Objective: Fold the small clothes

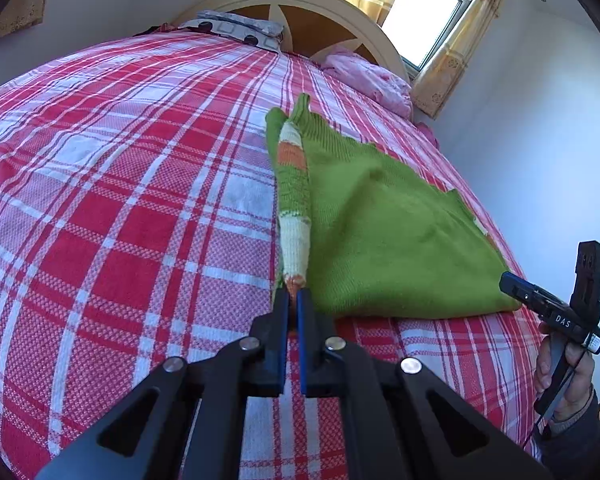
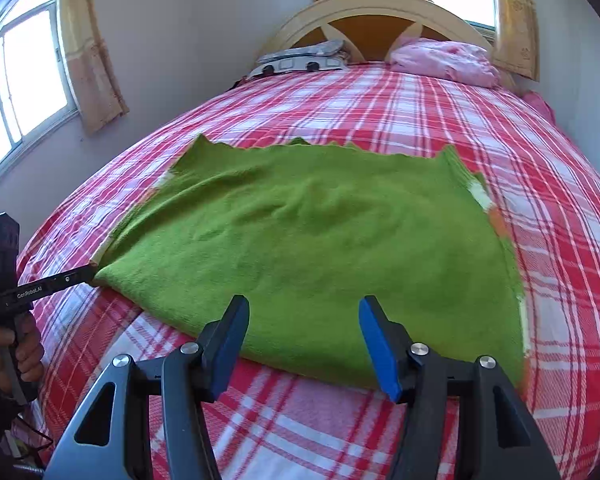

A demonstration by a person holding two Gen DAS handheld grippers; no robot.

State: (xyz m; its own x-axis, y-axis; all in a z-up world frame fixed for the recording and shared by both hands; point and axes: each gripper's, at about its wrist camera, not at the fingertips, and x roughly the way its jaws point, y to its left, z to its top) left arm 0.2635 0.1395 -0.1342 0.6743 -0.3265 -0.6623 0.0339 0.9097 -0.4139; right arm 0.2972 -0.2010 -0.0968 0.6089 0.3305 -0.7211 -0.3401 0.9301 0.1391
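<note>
The left gripper (image 1: 293, 300) is clamped on the cuff of the sweater's striped sleeve (image 1: 294, 200), its two blue pads nearly together with the orange and cream knit pinched between them. The sleeve runs taut from the fingertips toward the headboard (image 1: 300, 4), lying along the left edge of the sweater (image 1: 388, 232). In the right wrist view the same gripper (image 2: 86, 272) meets the sweater's near left corner, held by a hand (image 2: 16, 344) at the frame's edge. The right gripper (image 2: 304, 344) has its jaws spread wide, blue pads well apart, and grips nothing; it sits just over the near hem of the sweater (image 2: 312, 232). In the left wrist view it (image 1: 512, 286) appears at the sweater's near right corner, its handle in the person's right hand (image 1: 560, 376). The sweater is green and lies flat on the bed (image 2: 380, 96), on the red and white plaid cover, with its body spread toward the headboard and a second striped sleeve (image 2: 488, 204) showing along its right edge. Near the headboard, well apart from the sweater, lie a pink bundle (image 2: 444, 60) on the right and a grey patterned pillow (image 2: 304, 60) on the left. Curtains (image 2: 88, 48) hang at the windows beside and behind the headboard.
</note>
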